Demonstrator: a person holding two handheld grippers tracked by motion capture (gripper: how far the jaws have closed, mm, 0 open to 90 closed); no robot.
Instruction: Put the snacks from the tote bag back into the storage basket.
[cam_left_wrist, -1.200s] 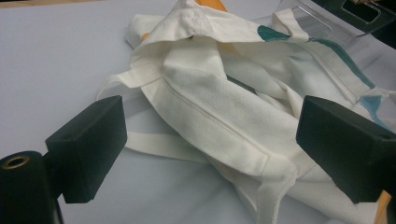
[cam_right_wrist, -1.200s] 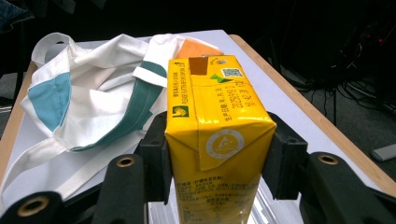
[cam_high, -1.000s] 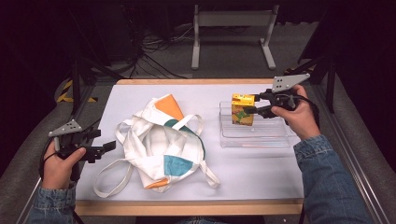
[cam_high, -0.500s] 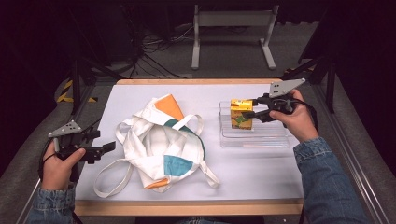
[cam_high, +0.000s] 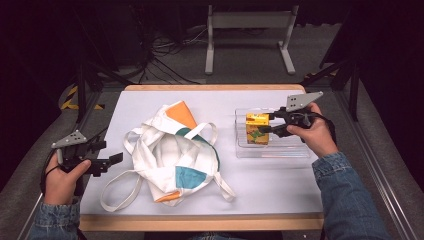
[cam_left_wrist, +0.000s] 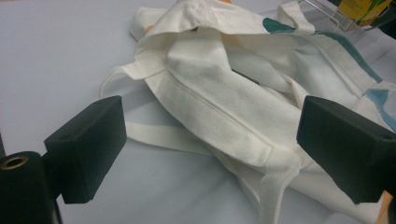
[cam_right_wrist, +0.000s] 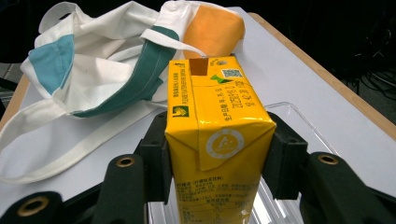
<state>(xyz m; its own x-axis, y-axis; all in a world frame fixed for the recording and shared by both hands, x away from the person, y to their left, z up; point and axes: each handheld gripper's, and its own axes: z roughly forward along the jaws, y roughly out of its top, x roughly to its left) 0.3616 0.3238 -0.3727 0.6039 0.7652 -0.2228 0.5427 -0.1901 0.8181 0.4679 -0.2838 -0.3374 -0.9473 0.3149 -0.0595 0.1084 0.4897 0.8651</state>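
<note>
Both jaws of the right gripper clamp the yellow carton.

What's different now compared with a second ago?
The right gripper, clamped on the yellow drink carton, has lowered it into the clear plastic tray. The left gripper stayed open beside the white cloth tote bag, which hasn't moved.

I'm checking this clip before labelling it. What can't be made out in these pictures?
- Carton base: cut off by the right gripper view's bottom edge, so whether it rests on the tray is unclear.
- Carton print: too small in the high view, blurred in the right gripper view.
- Bag contents: hidden by its own folds in every view.
- Carton in the left gripper view: cropped at the top edge.
</note>
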